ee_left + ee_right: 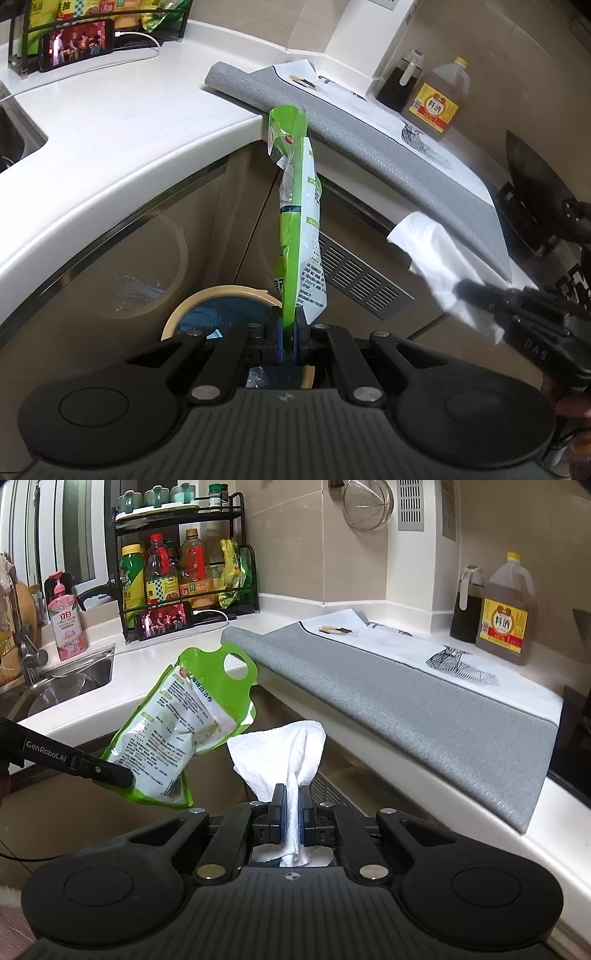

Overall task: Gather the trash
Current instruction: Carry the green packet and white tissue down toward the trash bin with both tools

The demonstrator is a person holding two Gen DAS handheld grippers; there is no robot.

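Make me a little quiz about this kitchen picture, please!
1. True or false: the right gripper has its jaws shut on a white paper towel.
2. What colour is the plastic bag that the left gripper holds?
A. red
B. green and white
C. blue
3. Fill in: below the left gripper stands a round trash ____ with a dark liner.

Key: 1 true; 2 B; 3 bin.
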